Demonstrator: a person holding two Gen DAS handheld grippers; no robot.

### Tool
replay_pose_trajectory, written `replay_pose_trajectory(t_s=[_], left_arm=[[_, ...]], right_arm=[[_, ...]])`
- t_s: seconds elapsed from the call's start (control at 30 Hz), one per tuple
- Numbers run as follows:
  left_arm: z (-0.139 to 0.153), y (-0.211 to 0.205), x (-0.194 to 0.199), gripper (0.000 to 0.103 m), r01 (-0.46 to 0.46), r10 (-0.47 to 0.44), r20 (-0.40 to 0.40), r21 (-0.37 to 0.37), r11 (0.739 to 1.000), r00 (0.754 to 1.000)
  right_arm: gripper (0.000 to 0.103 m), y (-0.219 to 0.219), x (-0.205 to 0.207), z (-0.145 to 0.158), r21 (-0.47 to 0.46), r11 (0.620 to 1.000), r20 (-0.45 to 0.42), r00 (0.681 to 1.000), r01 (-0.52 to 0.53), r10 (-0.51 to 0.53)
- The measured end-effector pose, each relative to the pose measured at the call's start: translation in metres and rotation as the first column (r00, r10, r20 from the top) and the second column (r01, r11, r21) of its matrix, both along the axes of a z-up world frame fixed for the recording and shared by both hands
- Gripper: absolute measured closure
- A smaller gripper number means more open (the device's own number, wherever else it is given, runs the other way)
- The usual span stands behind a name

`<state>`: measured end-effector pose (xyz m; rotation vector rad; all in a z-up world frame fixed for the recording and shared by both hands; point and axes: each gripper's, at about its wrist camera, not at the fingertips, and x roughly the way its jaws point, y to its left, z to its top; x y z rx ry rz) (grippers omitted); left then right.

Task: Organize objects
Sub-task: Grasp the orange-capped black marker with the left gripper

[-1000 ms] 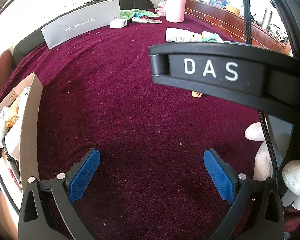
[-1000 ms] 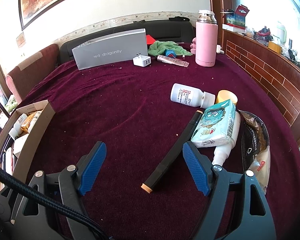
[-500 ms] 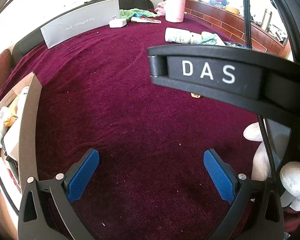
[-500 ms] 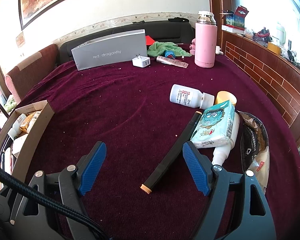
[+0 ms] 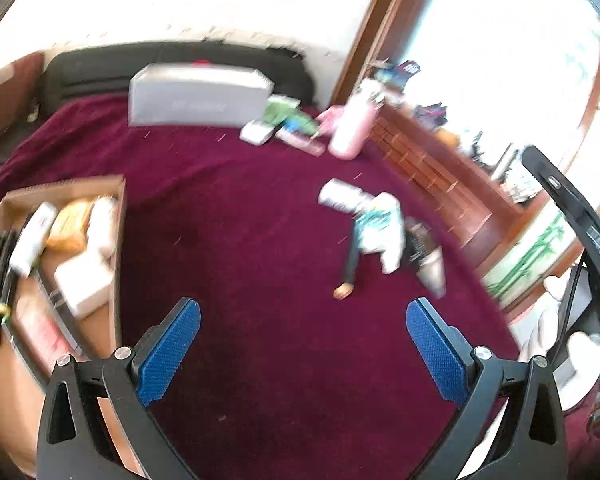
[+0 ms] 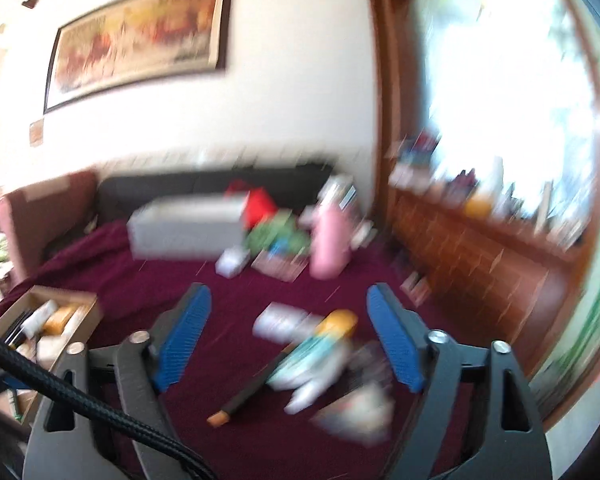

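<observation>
Both views are motion-blurred. A long black marker with an orange tip [image 5: 348, 268] [image 6: 256, 388] lies on the maroon tablecloth [image 5: 260, 240] next to a teal tissue pack [image 5: 378, 226] [image 6: 308, 360], a white bottle [image 5: 340, 196] [image 6: 280, 322] and a dark snack bag [image 5: 420, 244]. An open cardboard box [image 5: 118, 216] [image 6: 86, 312] with several items stands at the left. My left gripper [image 5: 302, 344] is open and empty above the cloth. My right gripper [image 6: 288, 332] is open and empty, raised above the pile.
At the far side stand a grey box [image 5: 198, 98] [image 6: 184, 230], a white charger [image 5: 256, 133], a green cloth [image 5: 290, 116] and a pink flask [image 5: 350, 130] [image 6: 328, 244]. A wooden sideboard [image 6: 480, 264] runs along the right. A black sofa [image 6: 204, 188] lies behind.
Both grippers have lifted and tilted upward quickly, so wall, painting and window now show. The right gripper's body no longer blocks the left view. Objects on the cloth have not moved.
</observation>
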<state>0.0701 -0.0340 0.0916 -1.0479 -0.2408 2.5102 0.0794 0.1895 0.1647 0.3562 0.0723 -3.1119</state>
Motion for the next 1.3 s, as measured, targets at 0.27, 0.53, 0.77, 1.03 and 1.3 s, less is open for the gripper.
replay_pose_trajectory(t_s=[0.27, 0.53, 0.77, 1.03, 1.3], left_arm=[[-0.014, 0.08, -0.022, 0.014, 0.135, -0.133, 0.022, -0.226, 0.965, 0.991], [-0.054, 0.134, -0.073, 0.042, 0.185, -0.163, 0.089, -0.423, 0.887, 0.983], [-0.089, 0.161, -0.114, 0.042, 0.247, -0.189, 0.171, -0.457, 0.854, 0.967], [-0.086, 0.165, -0.124, 0.089, 0.253, -0.206, 0.163, -0.375, 0.892, 0.965], [-0.072, 0.105, -0.102, 0.092, 0.183, -0.142, 0.169, -0.257, 0.949, 0.975]], right_arm=[[0.0, 0.104, -0.039, -0.038, -0.252, 0.966, 0.303, 0.953, 0.051, 0.029], [0.0, 0.139, -0.079, -0.103, -0.408, 0.906, 0.402, 0.913, 0.108, 0.072], [0.0, 0.155, -0.085, -0.118, -0.481, 0.868, 0.406, 0.909, 0.124, 0.096], [0.0, 0.16, -0.087, -0.124, -0.494, 0.858, 0.427, 0.899, 0.142, 0.097], [0.0, 0.163, -0.088, -0.13, -0.481, 0.858, 0.456, 0.887, 0.179, 0.071]])
